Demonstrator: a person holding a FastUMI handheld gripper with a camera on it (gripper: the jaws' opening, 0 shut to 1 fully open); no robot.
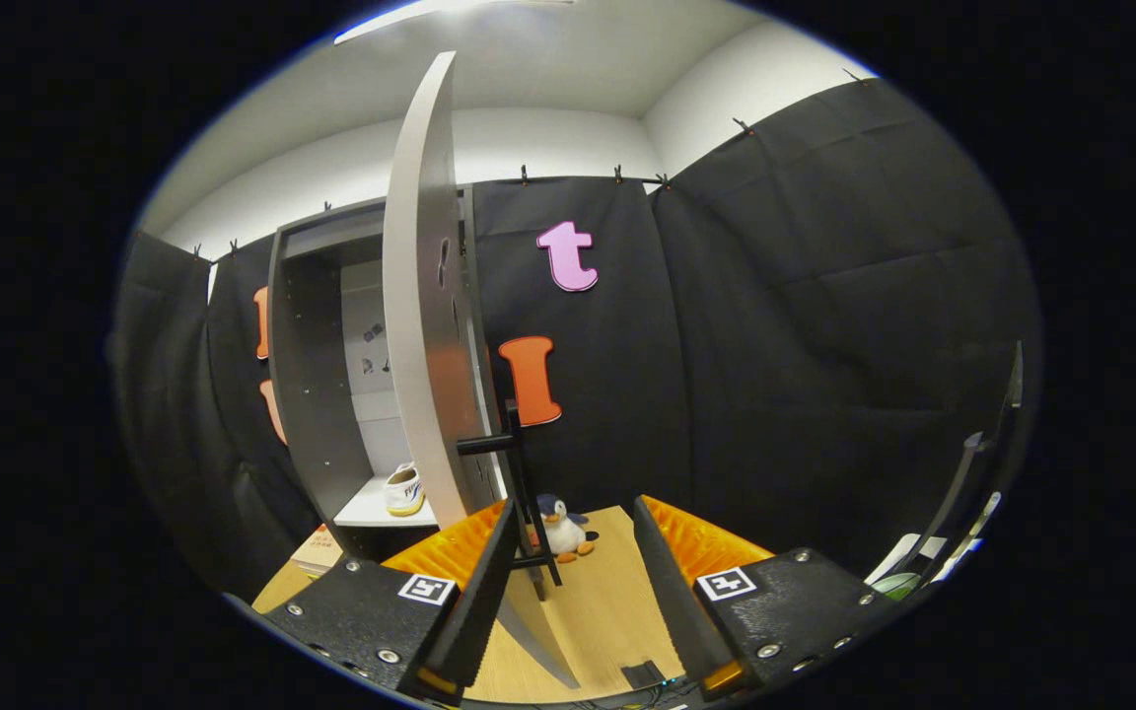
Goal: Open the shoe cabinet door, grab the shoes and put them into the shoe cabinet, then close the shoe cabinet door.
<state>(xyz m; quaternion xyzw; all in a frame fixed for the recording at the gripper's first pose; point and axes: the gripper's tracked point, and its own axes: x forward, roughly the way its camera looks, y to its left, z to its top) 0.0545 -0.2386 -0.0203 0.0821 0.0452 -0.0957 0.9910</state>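
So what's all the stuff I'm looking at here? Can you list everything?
shoe cabinet: one, dark grey outside, paler inside, standing against the booth wall, beyond the fingers.
cabinet door: one, light grey, swung open, seen edge-on just ahead of the fingers.
door handle: one, black bar, on the door's outer face, just ahead of the fingers.
shoe: one, white with a yellowish sole, on a shelf inside the cabinet.
toy penguin: one, grey and white with orange feet, on the floor beside the door.
floor: light wood.
box: one, brownish, on the floor at the cabinet's foot; too small to identify.
gripper: one, fingers apart, holding nothing, the door's lower edge between them.
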